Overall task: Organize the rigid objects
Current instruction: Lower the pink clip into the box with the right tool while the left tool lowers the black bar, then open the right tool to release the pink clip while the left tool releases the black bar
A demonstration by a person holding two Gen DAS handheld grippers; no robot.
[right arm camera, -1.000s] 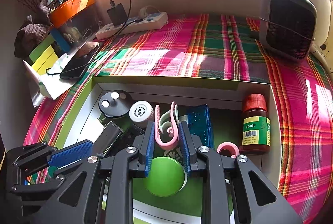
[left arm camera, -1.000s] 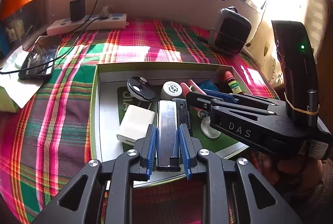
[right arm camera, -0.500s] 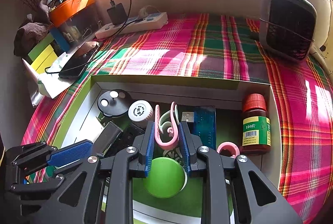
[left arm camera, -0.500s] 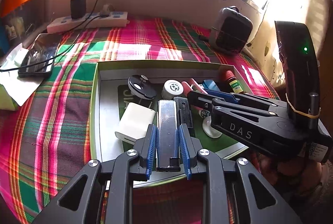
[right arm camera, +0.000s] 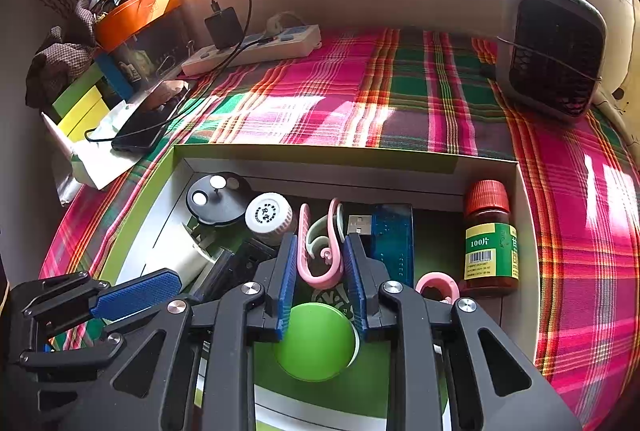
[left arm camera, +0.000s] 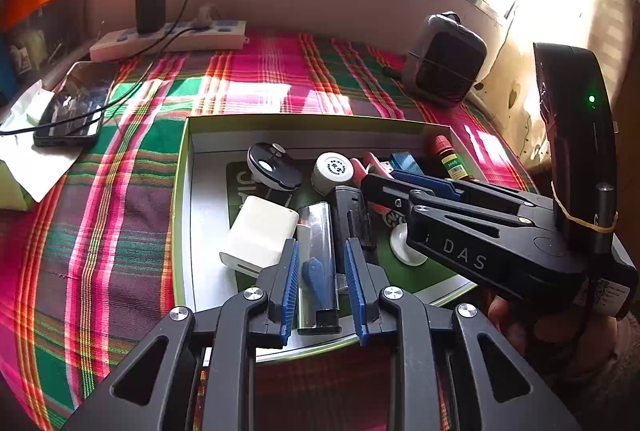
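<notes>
Left wrist view: nothing moved; your left fingers (left arm camera: pixel 323 285) stay nearly together over the lighter (left arm camera: pixel 316 231), right fingers (right arm camera: pixel 320 281) likewise around the pink clip (right arm camera: pixel 320 251).

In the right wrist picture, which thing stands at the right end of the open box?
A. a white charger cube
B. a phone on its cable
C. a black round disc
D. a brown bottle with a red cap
D: the brown bottle with a red cap stands upright against the right wall of the box, to the right of the blue USB stick.
</notes>
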